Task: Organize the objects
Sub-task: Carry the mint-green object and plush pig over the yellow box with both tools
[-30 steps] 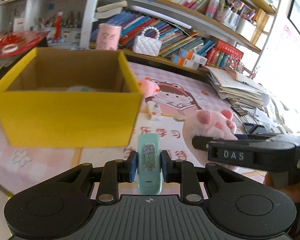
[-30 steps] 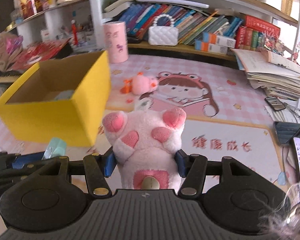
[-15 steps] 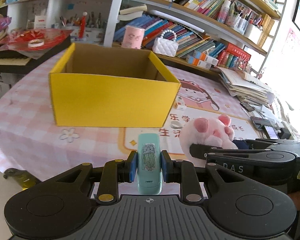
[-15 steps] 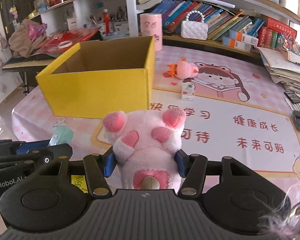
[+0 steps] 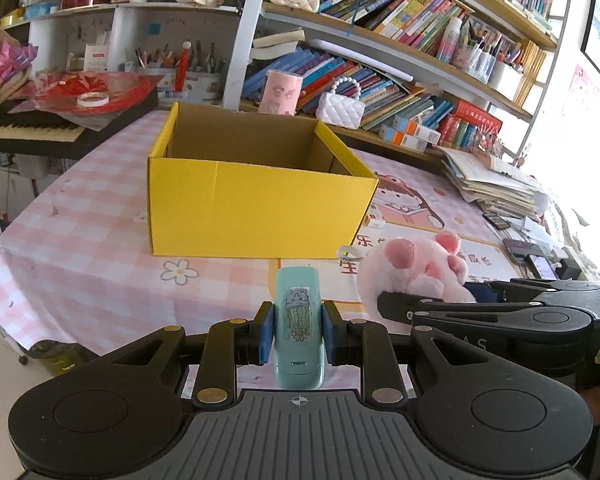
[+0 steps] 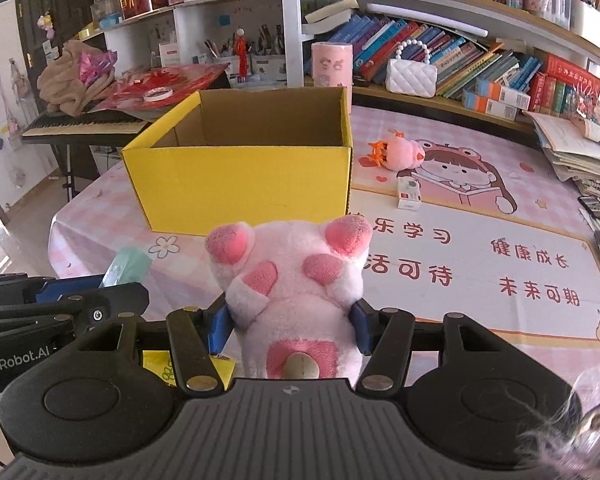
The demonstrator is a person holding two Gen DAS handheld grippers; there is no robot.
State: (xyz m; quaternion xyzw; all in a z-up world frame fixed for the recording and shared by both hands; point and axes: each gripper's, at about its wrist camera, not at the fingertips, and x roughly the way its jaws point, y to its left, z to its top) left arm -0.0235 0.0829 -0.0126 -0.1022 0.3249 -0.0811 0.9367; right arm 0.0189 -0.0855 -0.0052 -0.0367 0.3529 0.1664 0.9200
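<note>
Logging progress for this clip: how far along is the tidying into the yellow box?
Done: nothing visible inside the yellow box, though its floor is mostly hidden. In hand: the left gripper is shut on a teal case, and the right gripper is shut on a pink plush toy, both short of the box. Left: a small pink plush and a small white carton lie on the table.

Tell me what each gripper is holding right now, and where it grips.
Left gripper: small teal case, pinched across its long sides. Right gripper: pink plush toy, squeezed at its lower body.
</note>
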